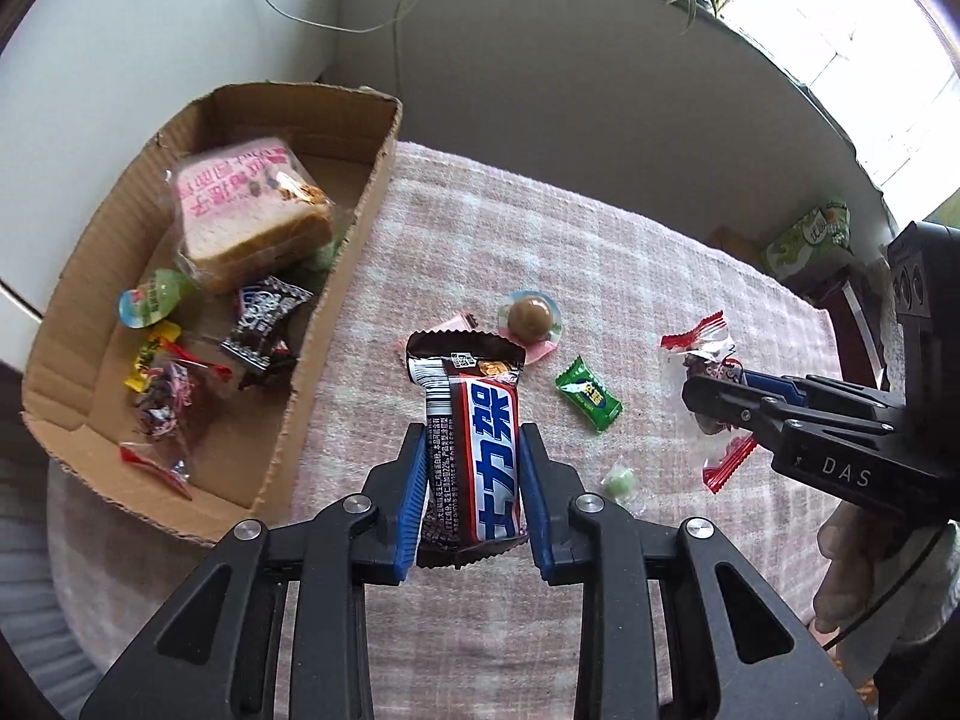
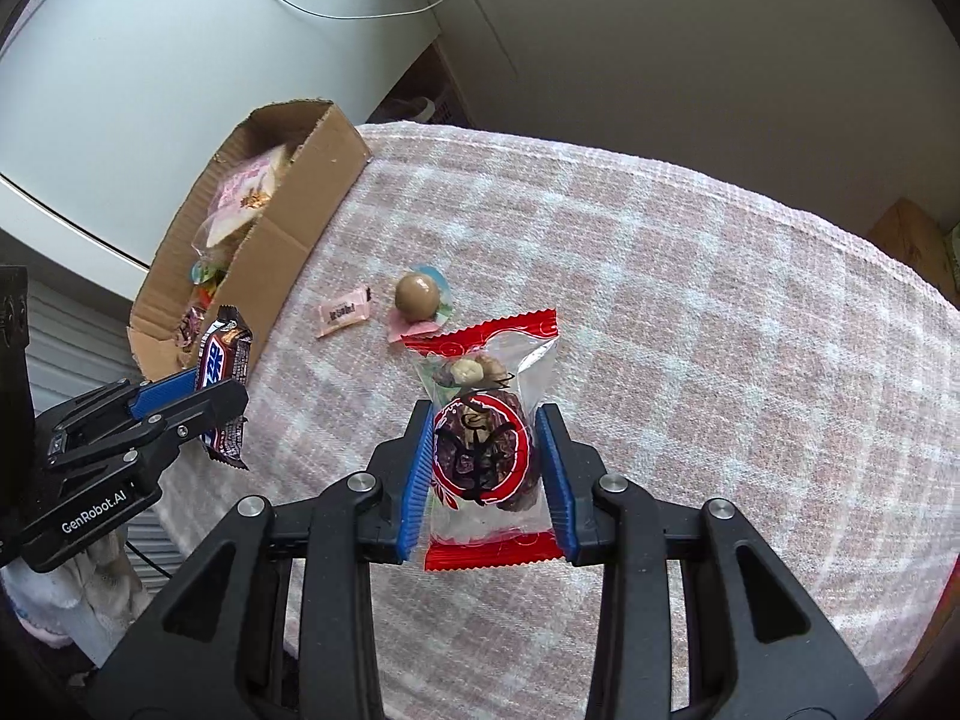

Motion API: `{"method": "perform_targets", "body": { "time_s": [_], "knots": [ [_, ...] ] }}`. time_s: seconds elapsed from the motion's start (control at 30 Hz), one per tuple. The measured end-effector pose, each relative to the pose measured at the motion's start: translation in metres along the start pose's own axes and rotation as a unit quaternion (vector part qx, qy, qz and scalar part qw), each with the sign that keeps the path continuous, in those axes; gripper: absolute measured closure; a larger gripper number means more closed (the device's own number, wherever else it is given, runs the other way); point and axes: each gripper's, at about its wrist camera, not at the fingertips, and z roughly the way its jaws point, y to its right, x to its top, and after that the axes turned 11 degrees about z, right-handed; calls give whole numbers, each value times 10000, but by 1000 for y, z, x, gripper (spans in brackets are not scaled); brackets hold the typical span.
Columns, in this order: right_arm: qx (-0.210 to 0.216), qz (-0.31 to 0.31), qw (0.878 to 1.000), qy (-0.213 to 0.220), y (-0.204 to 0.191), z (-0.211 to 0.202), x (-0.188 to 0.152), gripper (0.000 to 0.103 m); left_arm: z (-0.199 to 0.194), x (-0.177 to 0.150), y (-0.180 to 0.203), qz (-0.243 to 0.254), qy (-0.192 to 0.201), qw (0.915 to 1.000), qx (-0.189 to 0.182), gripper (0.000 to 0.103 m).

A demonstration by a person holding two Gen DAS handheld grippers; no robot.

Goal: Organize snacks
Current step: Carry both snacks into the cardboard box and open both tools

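Observation:
My left gripper (image 1: 471, 441) is shut on a brown chocolate bar (image 1: 474, 438) with a blue and white label, held above the pink checked cloth (image 1: 540, 252). The same bar (image 2: 225, 360) and left gripper (image 2: 204, 396) show at the left of the right wrist view. My right gripper (image 2: 485, 423) is shut on a clear snack packet with red ends (image 2: 486, 420), also lifted off the cloth; that packet (image 1: 708, 360) and gripper (image 1: 714, 402) appear at the right of the left wrist view. A cardboard box (image 1: 336, 276) at the left holds sliced bread (image 1: 252, 216) and several wrapped sweets.
On the cloth lie a brown ball sweet on a clear wrapper (image 1: 531, 317), a green candy (image 1: 588, 395), a pale green sweet (image 1: 618, 480) and a small pink packet (image 2: 343, 312). A green bag (image 1: 810, 234) sits past the cloth's far right edge. Cables hang on the wall.

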Motion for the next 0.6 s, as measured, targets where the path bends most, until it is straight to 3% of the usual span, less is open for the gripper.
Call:
{"method": "perform_targets", "body": {
  "time_s": [0.6],
  "knots": [
    [412, -1058, 9934, 136, -112, -1, 39, 68, -41, 1, -81, -590, 447, 9954, 602, 75]
  ]
}}
